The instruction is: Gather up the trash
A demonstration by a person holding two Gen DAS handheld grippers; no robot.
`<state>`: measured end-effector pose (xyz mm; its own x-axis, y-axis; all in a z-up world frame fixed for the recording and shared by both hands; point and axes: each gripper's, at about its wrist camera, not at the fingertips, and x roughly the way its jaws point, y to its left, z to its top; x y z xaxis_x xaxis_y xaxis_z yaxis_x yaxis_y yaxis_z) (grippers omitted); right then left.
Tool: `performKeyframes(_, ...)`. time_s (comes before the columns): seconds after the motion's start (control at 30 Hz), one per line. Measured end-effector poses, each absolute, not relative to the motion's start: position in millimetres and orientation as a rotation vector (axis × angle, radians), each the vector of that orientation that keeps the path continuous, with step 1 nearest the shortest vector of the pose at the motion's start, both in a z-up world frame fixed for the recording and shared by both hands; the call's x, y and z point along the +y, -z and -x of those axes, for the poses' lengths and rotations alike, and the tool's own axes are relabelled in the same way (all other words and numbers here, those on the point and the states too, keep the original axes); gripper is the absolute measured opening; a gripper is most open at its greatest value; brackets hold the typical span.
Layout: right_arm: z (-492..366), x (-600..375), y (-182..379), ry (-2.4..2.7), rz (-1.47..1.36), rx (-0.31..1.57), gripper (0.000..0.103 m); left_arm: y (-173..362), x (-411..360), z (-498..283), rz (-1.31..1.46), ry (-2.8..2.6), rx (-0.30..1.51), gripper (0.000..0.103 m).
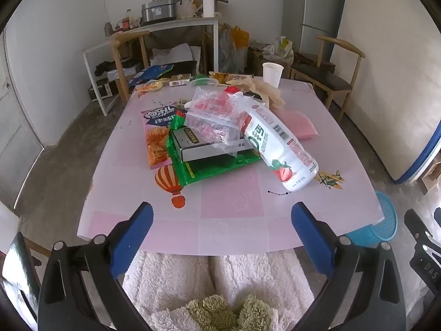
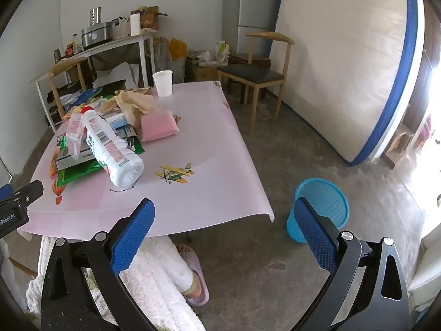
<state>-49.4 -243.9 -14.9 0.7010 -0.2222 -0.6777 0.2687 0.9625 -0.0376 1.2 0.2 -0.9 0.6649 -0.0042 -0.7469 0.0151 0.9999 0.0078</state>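
A heap of trash lies on the pink table (image 1: 228,229): a white strawberry-drink bottle (image 1: 278,146) on its side, a clear red-printed bag (image 1: 215,115), a flat box (image 1: 193,146), a green foil wrapper (image 1: 209,165) and an orange snack bag (image 1: 157,143). Crumpled brown paper (image 1: 264,91) and a white paper cup (image 1: 272,74) sit farther back. My left gripper (image 1: 222,229) hovers open over the table's near edge, nothing between its jaws. My right gripper (image 2: 224,226) hangs open beyond the table's near right corner, also empty. A blue mesh bin (image 2: 319,207) stands on the floor by that corner.
A person in a fluffy white garment (image 2: 154,284) and pink slippers sits at the table's near side. A wooden chair (image 2: 256,74) stands behind the table, a mattress (image 2: 344,69) leans on the right wall, and a cluttered side table (image 1: 171,24) and a fridge (image 2: 248,11) line the back.
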Motion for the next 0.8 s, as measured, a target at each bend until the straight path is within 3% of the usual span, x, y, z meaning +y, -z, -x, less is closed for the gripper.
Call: performKeyframes(0.8,49.3,-235.6,23.2,0.268,-0.051,0.75,0.096,9.4,5.1,0.3,-0.019,0.008,0.83,0.098)
